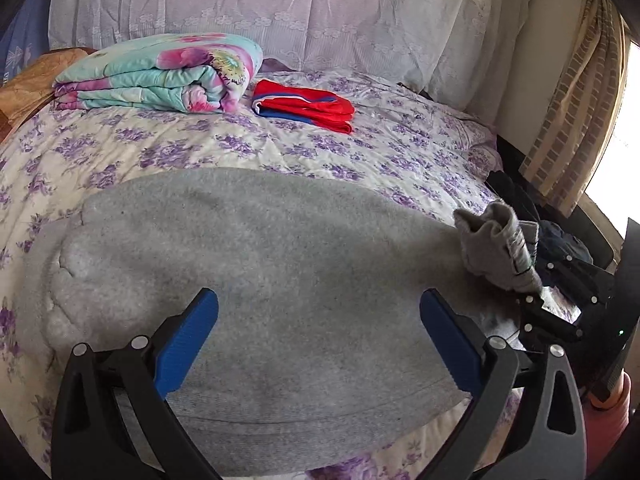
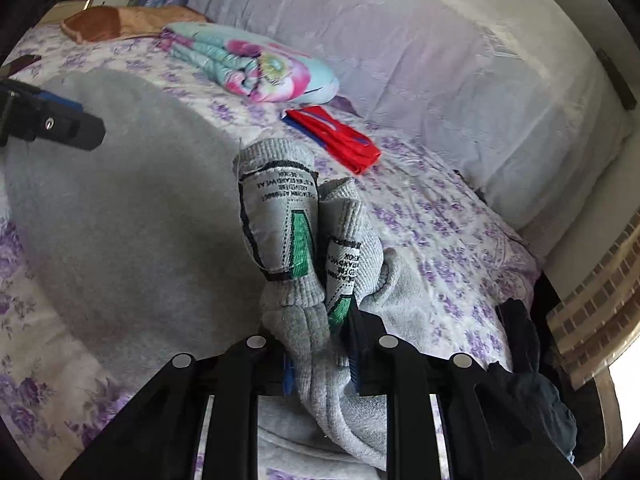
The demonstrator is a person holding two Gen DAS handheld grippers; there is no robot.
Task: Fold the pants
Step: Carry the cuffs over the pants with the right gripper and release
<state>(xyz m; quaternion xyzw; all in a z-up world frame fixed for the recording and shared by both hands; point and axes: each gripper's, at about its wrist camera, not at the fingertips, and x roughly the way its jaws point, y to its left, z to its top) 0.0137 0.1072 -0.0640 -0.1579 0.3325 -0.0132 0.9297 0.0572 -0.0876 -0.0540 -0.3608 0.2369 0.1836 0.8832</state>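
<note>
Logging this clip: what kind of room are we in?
Most likely a bedroom. The grey pants lie on a bed with a purple-flowered bedspread; a folded floral quilt sits near the lace-covered headboard, and a curtain hangs at a bright window.

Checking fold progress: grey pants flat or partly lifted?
Partly lifted. Most of the grey pants lie spread on the bed; the right tool holds the bunched cuffs up.
</note>
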